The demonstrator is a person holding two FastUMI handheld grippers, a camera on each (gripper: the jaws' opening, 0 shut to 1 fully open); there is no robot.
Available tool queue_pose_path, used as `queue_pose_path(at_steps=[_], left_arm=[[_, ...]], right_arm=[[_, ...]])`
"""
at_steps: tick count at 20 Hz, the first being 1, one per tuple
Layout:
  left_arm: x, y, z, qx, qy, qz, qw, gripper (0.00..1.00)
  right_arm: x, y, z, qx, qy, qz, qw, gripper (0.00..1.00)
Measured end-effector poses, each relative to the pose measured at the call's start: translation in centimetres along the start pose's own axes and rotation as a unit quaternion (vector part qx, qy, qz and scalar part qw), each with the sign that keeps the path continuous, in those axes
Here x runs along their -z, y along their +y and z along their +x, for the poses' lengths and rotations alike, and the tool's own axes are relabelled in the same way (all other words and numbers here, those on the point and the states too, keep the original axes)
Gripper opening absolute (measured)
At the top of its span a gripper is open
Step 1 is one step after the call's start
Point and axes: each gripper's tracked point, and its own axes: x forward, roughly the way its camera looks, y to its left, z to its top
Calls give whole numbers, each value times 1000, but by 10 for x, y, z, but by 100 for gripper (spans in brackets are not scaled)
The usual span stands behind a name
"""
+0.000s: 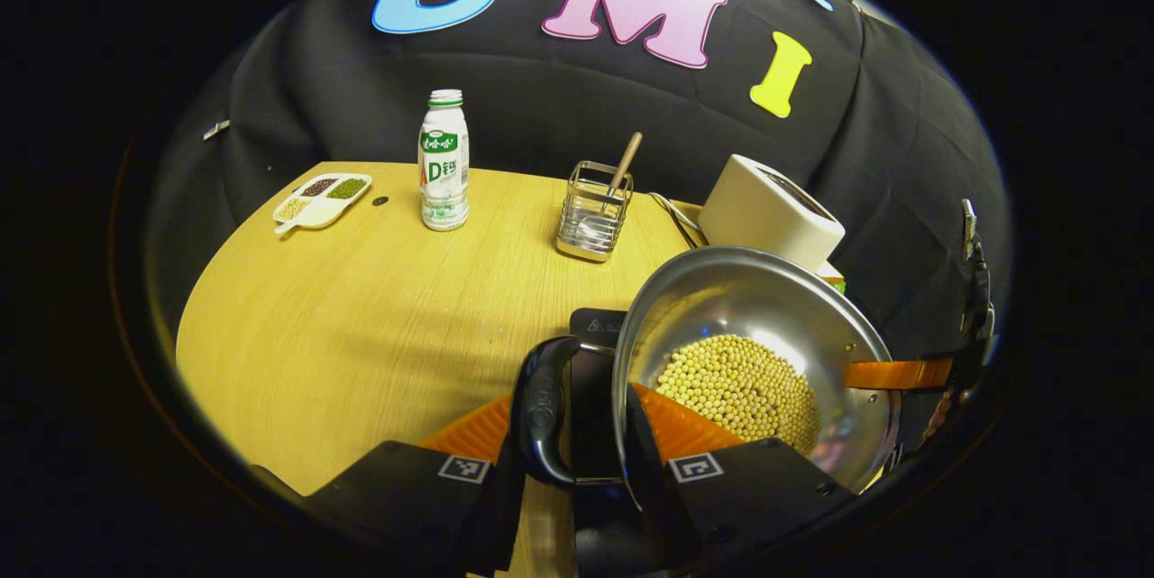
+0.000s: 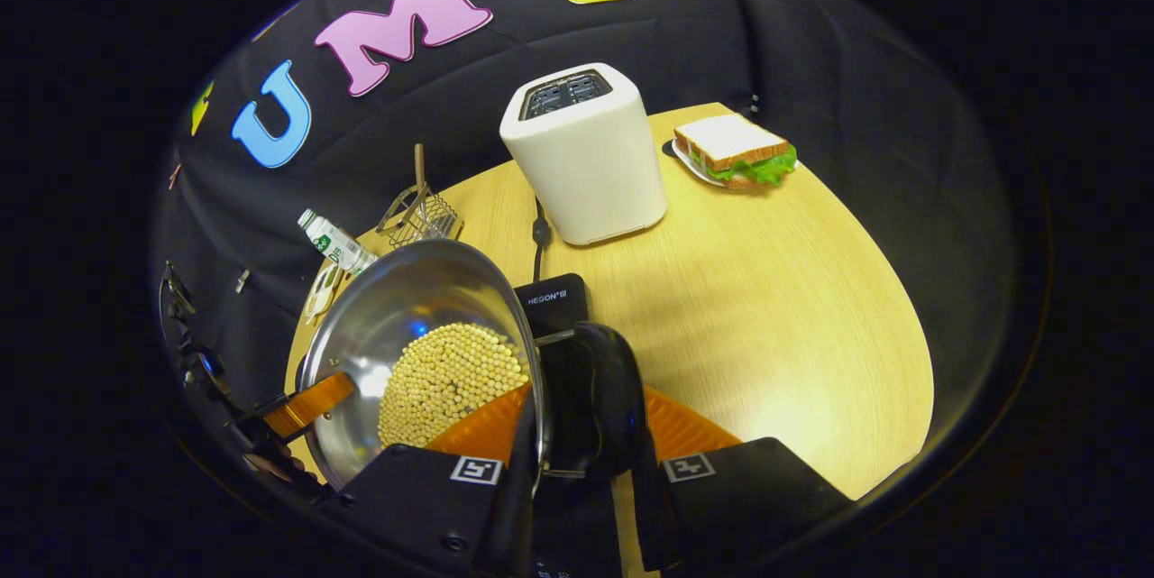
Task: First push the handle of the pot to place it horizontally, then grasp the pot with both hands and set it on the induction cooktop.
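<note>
The left gripper [image 1: 577, 434] is clamped on the pot [image 1: 766, 307], one finger inside the steel wall and the other outside it by the dark loop handle [image 1: 541, 416]. The right gripper [image 2: 577, 434] grips the opposite side the same way, its fingers pressed on the rim beside the other loop handle [image 2: 599, 398]. The pot [image 2: 424, 289] holds a heap of pale yellow beans [image 1: 744, 389] gathered against one side of its bowl, and it sits tilted over the black induction cooktop [image 2: 552, 303]; whether its base touches the cooktop cannot be told. The left gripper view takes in a milk bottle [image 1: 444, 159], a divided dish [image 1: 322, 197] with dark, green and pale grains in its compartments, and a wire caddy [image 1: 595, 213] with a wooden-handled utensil standing in it. The right gripper view brings up a white toaster [image 2: 586, 154] just behind the cooktop and a sandwich [image 2: 735, 150] on a small plate farther off, along with the caddy and bottle seen small beyond the pot. All of it stands on a light wooden table [image 1: 361, 325] backed by black cloth.
</note>
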Motion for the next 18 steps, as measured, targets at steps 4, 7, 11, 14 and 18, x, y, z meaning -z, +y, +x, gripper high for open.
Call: queue_pose_path(at_steps=[4,7,11,14,18], left_arm=[[3,-1,1,0,7,-1,1000,59],[6,-1,2,-4,16,-4,1000,60],[8,-1,2,-10,22,-3,1000,61],[7,0,2,-20,27,14,999,61],[6,0,-2,-28,34,16,999,76]], right_arm=[[0,0,0,-3,-2,-3,1000,51],[-1,0,-1,-6,-4,0,1000,51],[-2,0,-1,-8,-3,2,1000,51],[-2,0,-2,-5,-8,4,1000,52],[-3,1,-12,-5,-28,16,999,57]])
